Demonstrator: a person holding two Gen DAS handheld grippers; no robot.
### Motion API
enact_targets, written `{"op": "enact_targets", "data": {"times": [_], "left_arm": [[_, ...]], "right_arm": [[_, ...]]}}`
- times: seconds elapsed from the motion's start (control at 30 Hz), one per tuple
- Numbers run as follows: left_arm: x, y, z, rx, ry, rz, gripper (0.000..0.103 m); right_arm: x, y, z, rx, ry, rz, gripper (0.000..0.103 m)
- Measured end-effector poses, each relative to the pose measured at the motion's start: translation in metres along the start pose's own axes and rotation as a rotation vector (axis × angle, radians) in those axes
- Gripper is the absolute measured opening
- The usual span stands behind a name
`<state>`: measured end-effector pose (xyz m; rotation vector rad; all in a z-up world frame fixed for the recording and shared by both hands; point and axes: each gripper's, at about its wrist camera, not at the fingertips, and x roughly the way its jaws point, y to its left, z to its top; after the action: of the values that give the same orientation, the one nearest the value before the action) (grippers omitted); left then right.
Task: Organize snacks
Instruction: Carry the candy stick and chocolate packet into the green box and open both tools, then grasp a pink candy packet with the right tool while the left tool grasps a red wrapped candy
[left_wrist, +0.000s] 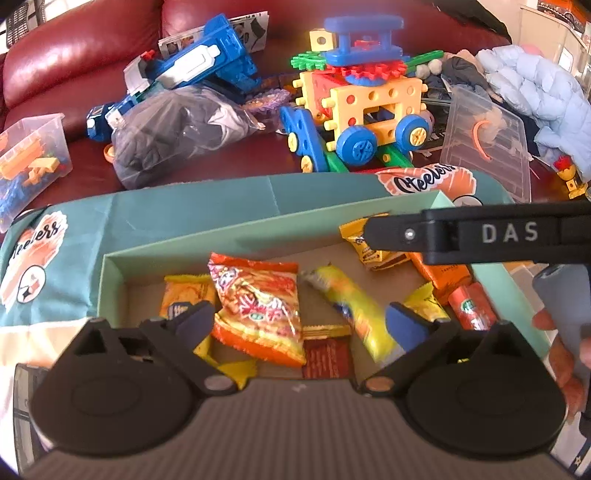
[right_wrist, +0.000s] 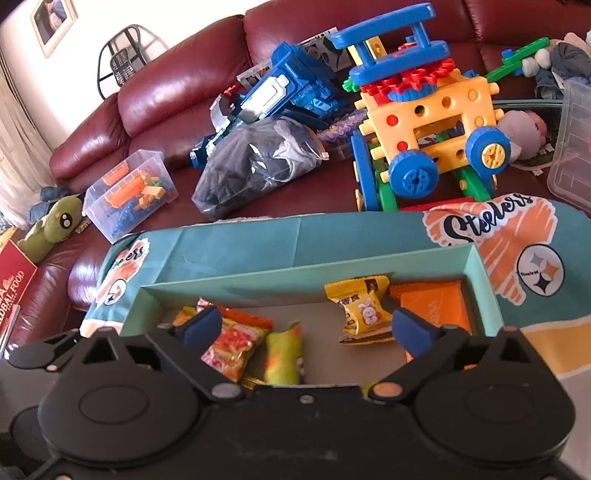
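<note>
Seen from the left wrist: left tool (left_wrist: 300, 317) spread wide, holding nothing, hanging over an open green box (left_wrist: 236, 236) of snacks. Directly between the blue fingertips (left_wrist: 197, 317), an orange noodle packet (left_wrist: 258, 310) lying tilted on the cardboard bottom; just right of it a yellow wrapped bar (left_wrist: 354, 306), slightly blurred. Under the noodle packet, a dark red flat pack (left_wrist: 327, 358). At the far right end of the box, a yellow candy bag (left_wrist: 360, 240), an orange pack (left_wrist: 439, 275) and a small red tube (left_wrist: 471, 306). Across the upper right, the black side of the right tool (left_wrist: 480, 234), marked "DAS", reaching over the box. Behind the box, on a dark red leather sofa (left_wrist: 74, 55), a toy truck of building blocks (left_wrist: 369, 99) and a blue toy (left_wrist: 192, 70). Seen from the right wrist: right tool (right_wrist: 306, 328) also wide apart and empty, above the same box (right_wrist: 295, 273). Yellow candy bag (right_wrist: 364, 310) close to the right fingertip, partly over the orange pack (right_wrist: 432, 306); noodle packet (right_wrist: 236, 339) touching the left fingertip area, with the yellow bar (right_wrist: 284, 354) beside it. Teal printed cloth (right_wrist: 240, 247) under the box.
</note>
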<state>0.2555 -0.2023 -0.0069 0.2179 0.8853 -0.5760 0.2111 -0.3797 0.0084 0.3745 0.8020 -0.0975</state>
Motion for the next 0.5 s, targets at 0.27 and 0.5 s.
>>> {"op": "enact_targets", "data": {"times": [0.27, 0.5], "left_arm": [[-0.041, -0.004, -0.015, -0.006, -0.009, -0.006, 0.103], [-0.088, -0.008, -0.046, -0.011, -0.017, -0.018, 0.103]], "right_arm": [[-0.039, 0.005, -0.013, 0.009, 0.002, 0.001, 0.103], [-0.090, 0.009, -0.044, 0.021, 0.003, 0.002, 0.103]]}}
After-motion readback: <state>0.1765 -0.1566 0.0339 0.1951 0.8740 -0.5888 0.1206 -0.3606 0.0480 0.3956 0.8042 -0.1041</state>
